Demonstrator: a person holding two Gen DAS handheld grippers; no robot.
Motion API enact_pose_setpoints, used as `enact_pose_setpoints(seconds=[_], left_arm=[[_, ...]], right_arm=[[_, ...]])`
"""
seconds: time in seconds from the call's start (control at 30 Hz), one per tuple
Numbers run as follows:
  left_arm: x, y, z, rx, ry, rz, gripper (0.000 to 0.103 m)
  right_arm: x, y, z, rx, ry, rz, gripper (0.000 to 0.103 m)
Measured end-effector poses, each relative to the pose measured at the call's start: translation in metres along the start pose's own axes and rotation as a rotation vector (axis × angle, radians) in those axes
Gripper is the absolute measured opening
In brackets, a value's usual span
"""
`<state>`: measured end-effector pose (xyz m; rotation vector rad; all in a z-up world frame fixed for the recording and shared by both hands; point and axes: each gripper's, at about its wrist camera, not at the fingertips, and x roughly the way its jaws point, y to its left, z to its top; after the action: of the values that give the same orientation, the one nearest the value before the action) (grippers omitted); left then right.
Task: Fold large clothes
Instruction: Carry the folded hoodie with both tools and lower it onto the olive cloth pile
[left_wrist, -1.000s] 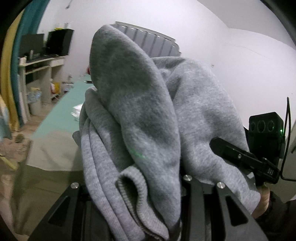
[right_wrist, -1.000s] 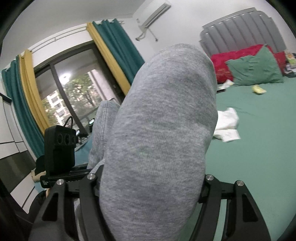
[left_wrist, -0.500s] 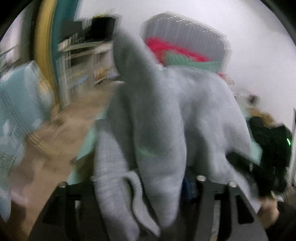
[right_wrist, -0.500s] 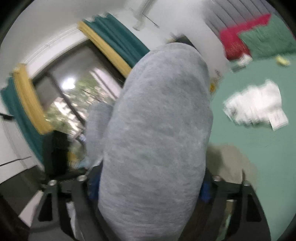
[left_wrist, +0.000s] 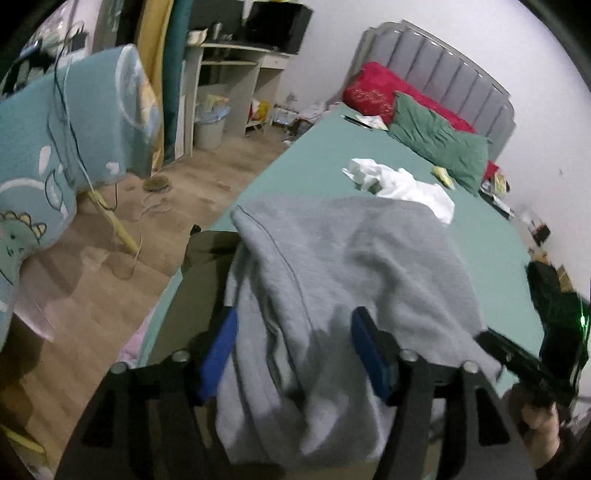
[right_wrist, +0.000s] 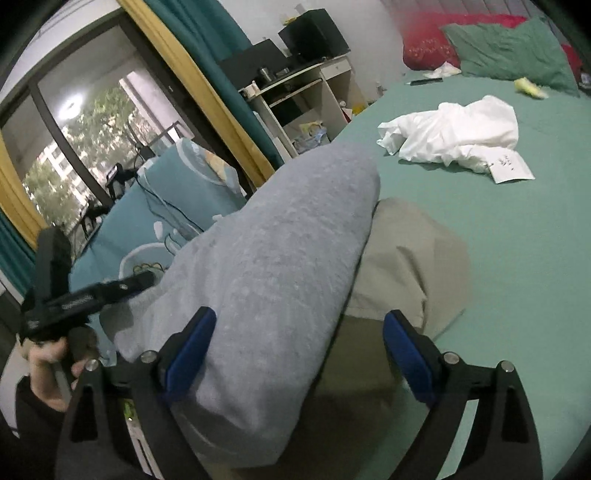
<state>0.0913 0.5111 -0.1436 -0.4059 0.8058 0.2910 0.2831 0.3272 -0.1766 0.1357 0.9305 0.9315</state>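
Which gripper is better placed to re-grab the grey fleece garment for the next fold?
Left, probably. The grey fleece garment fills the gap of the left gripper; in the right gripper it touches only one pad. Both have just been opening.

hidden: grey garment (left_wrist: 332, 280) near end, below frame | beige cloth (right_wrist: 410, 258) partly covered

Dim, cool indoor light; window (right_wrist: 70, 147) at upper left of right-wrist view glares white; strong fisheye bending with black corners; nearby grey garment (left_wrist: 332, 295) slightly soft, soft shadows beneath it.
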Motion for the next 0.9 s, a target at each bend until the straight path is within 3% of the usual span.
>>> enact_pose_setpoints(seconds=[0.13, 0.5, 0.9], left_arm=[[-0.007, -0.015, -0.012, 0.065, 0.018, 0.055, 0.073], [-0.068, -0.045, -0.042, 0.022, -0.084, 0.082, 0.073], [-0.107, -0.118, -0.072, 0.074, -0.110, 0.007, 0.073]], right_arm=[[-0.024, -0.002, -0.003, 0.000, 0.010, -0.015, 0.091], [-0.087, -0.005, -0.032, -0.028, 0.026, -0.053, 0.091], [-0.187, -0.040, -0.074, 0.015, -0.014, -0.093, 0.091]])
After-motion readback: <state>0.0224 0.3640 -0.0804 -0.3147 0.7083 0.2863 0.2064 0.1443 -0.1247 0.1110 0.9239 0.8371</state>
